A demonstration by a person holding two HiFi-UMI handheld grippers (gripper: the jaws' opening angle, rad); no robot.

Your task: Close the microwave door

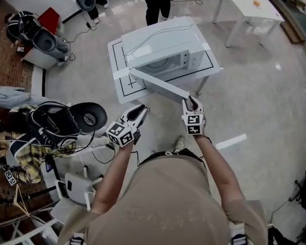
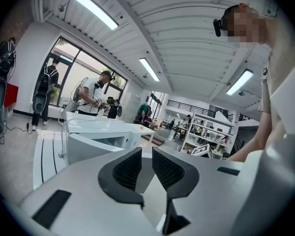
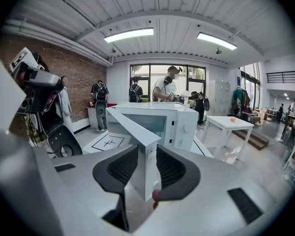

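A white microwave (image 1: 163, 45) stands on a small white table (image 1: 120, 80) ahead of me. Its door (image 1: 158, 86) hangs wide open, swung out toward me. My right gripper (image 1: 193, 105) is at the door's free end. In the right gripper view the door's edge (image 3: 140, 132) stands between the jaws of that gripper (image 3: 147, 168), and I see no firm squeeze on it. My left gripper (image 1: 137, 114) hovers left of the door, below its near face, touching nothing. In the left gripper view its jaws (image 2: 147, 168) stand slightly apart and empty, with the microwave (image 2: 96, 132) beyond.
A person (image 1: 158, 1) stands behind the microwave. A second white table (image 1: 250, 6) with a small orange thing (image 1: 256, 3) is at the far right. Black gear and a round seat (image 1: 89, 117) crowd the floor on my left, with cables nearby.
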